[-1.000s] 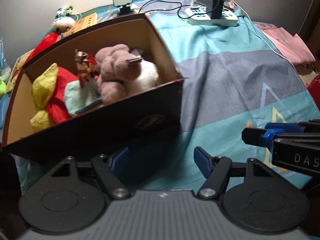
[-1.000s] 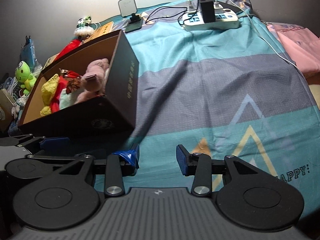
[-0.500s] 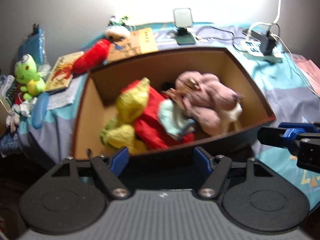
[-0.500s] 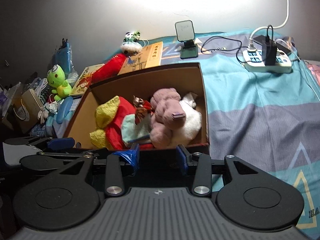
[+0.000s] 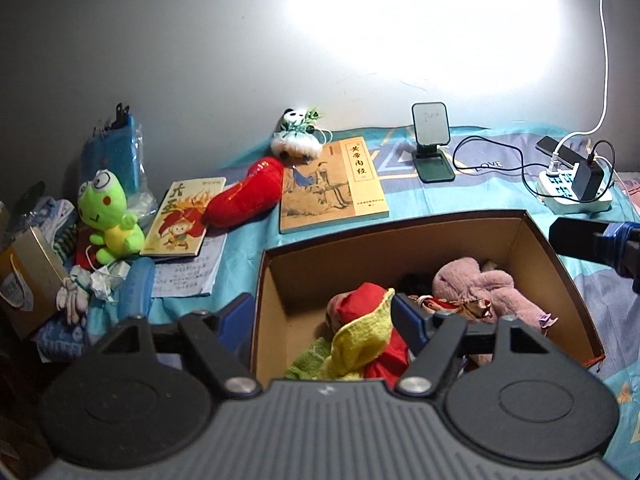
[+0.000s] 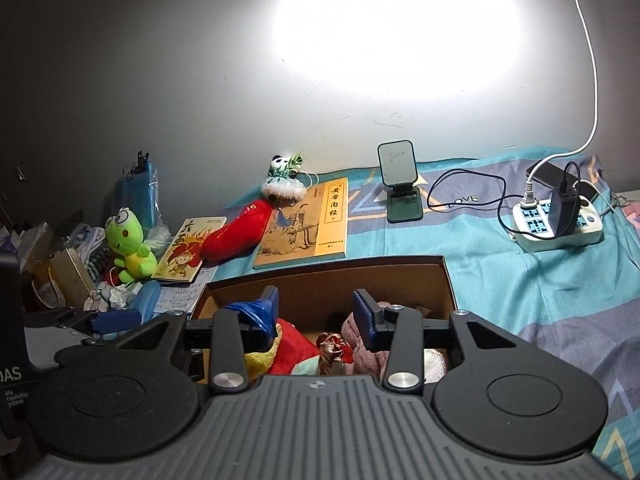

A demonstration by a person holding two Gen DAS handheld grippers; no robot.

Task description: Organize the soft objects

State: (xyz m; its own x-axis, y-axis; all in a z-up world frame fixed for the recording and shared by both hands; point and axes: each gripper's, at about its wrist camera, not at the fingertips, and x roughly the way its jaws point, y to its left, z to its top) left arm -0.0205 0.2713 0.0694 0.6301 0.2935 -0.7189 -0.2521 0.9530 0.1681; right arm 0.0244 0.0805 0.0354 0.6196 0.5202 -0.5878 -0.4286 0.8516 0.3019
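Note:
An open brown cardboard box [image 5: 392, 228] stands on the blue bedspread. Inside it lie a pink plush [image 5: 480, 284], a red and yellow plush [image 5: 368, 336] and a small figure doll. Outside the box at the left sit a green frog plush [image 5: 106, 216], a red plush [image 5: 244, 196] and a small panda plush [image 5: 296, 136]. My left gripper [image 5: 322, 316] hovers open over the box's near left corner and holds nothing. Above the same box [image 6: 328, 268], my right gripper [image 6: 316, 312] has its jaws drawn close with nothing between them.
Two books [image 5: 332, 184] and a notepad lie behind and left of the box. Near the wall are a phone stand [image 5: 432, 148] and a power strip [image 5: 576, 188] with cables. Clutter, a small carton [image 5: 28, 280] and a blue bag crowd the left edge.
Both views have risen and tipped up: the box has slid toward the bottom of the frames, and the wall and the toys at the left have come into sight. Neither jaw gap has changed.

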